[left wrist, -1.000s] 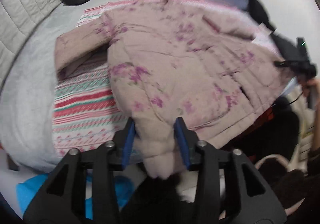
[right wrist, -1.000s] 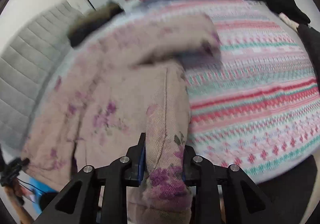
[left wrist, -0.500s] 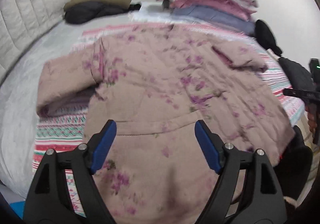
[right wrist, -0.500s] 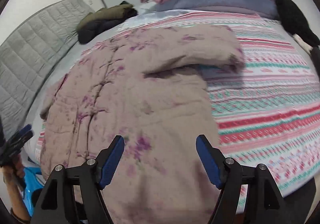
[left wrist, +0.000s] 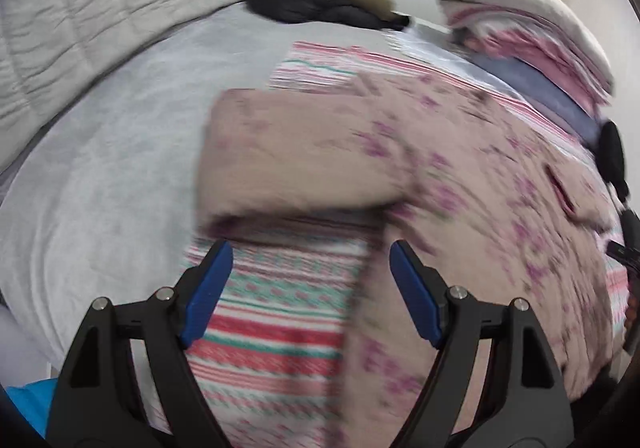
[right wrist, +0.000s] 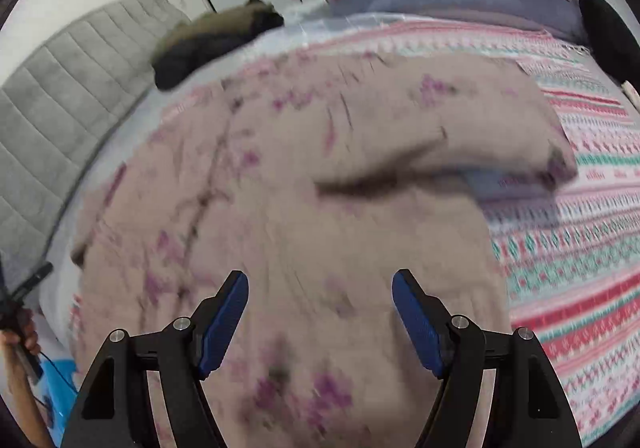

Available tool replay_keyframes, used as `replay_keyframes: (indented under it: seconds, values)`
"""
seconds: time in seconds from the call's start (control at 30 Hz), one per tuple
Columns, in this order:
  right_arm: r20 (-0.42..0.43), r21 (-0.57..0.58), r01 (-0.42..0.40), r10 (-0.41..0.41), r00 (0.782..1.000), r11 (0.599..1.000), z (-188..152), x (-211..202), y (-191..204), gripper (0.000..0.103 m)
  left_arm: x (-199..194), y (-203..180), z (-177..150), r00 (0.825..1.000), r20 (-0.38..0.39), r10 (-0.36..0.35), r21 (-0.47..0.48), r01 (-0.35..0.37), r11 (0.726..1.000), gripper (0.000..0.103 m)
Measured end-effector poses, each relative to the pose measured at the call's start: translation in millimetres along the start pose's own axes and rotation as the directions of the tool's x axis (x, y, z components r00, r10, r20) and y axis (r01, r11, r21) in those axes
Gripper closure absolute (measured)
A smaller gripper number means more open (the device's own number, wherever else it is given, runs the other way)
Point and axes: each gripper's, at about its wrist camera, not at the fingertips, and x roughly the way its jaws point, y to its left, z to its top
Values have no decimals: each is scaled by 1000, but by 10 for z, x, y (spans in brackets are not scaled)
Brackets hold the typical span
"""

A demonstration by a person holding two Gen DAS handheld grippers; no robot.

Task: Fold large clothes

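While both grippers hang above the bed, their blue jaws stand wide with nothing pinched between them. They have just been opening, and no cloth is caught in either one.

Closest in the left wrist view, the left gripper point(left wrist: 310, 288) sits over the striped blanket point(left wrist: 280, 312). The pink flowered coat point(left wrist: 460, 183) starts right beside it: its side edge runs under the jaw at 3 o'clock, and one sleeve point(left wrist: 296, 159) lies just ahead at 12 o'clock. That sleeve is long from side to side, from 9 o'clock to 3 o'clock, so the jaws would have to reach forward to catch it.

Closest in the right wrist view, the right gripper point(right wrist: 320, 312) is right over the coat's body. The other sleeve point(right wrist: 480, 139) lies farther off at 1 o'clock, and it too points sideways, out toward 3 o'clock.

I think a sleeve gets folded in next, and each hand is nearer its own sleeve. The left looks closer.

Farther back is a dark jacket point(left wrist: 316, 3) at 12 o'clock, and a stack of folded bedding point(left wrist: 532, 39) at 2 o'clock.
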Motion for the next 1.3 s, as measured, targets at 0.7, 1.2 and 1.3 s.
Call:
replay_keyframes:
  seconds: [0.7, 1.2, 1.3]
  values:
    - [-23, 10, 40, -39, 999, 999, 296, 712, -31, 26, 343, 540, 974, 921, 195, 337, -317, -266, 910, 83]
    - [62, 24, 68, -69, 996, 997, 365, 497, -131, 26, 633, 165, 780, 975, 115, 190, -67, -183, 981, 19]
    - [38, 40, 33, -34, 999, 999, 350, 543, -118, 26, 809, -227, 671, 985, 71, 157, 117, -164, 979, 19]
